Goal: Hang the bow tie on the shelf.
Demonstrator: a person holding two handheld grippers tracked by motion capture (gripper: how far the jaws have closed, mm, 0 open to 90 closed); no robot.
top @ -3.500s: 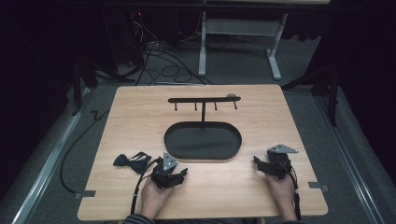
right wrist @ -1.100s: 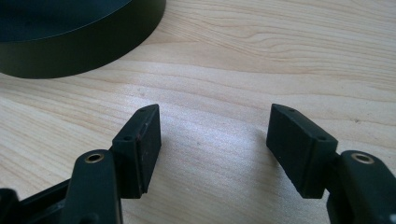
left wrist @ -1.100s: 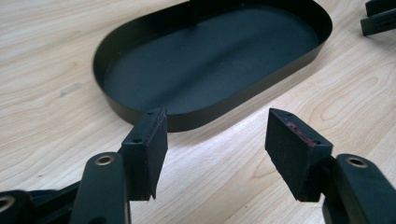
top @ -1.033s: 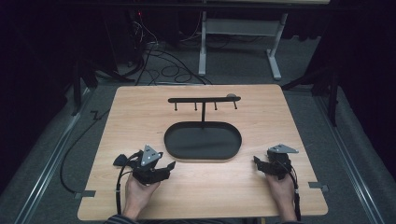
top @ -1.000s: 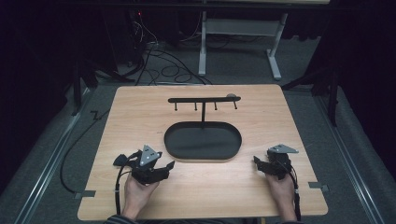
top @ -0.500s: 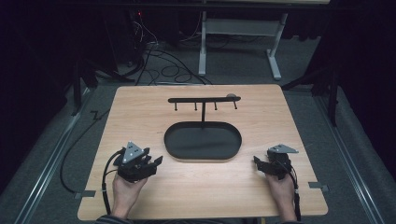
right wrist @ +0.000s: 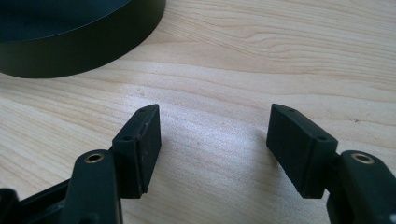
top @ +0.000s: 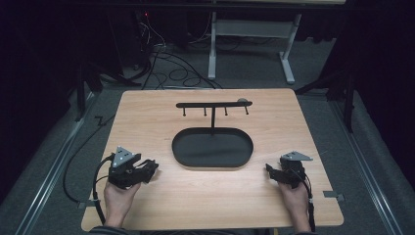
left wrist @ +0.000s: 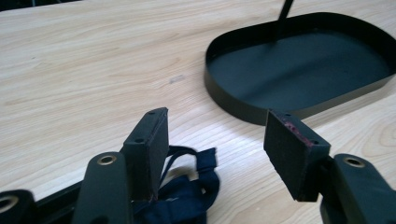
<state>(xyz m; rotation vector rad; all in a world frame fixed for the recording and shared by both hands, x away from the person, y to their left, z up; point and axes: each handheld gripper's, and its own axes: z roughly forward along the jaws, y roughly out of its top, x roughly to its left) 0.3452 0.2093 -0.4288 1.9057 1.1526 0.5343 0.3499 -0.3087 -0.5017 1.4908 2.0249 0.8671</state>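
My left gripper point(top: 150, 167) hovers open low over the wooden table point(top: 147, 122) near its front left. In the left gripper view, a dark blue strappy fabric piece point(left wrist: 189, 189) lies on the wood between the left gripper's point(left wrist: 215, 126) jaws, close against the left jaw; nothing is clamped. A black oval tray point(top: 177, 147) sits mid-table with a thin post carrying a hook bar point(top: 214, 104). My right gripper point(top: 269, 169) rests open at the front right, and in the right gripper view bare wood lies between the right gripper's point(right wrist: 215, 121) jaws.
The tray wall point(left wrist: 243, 109) lies just ahead and right of the left jaws, and the tray wall point(right wrist: 93, 56) curves ahead and left of the right jaws. Cables and a desk frame point(top: 215, 44) lie on the floor beyond the table.
My left gripper has moved left along the table's front, away from the tray, and now sits over the dark fabric piece. The right gripper has stayed put.
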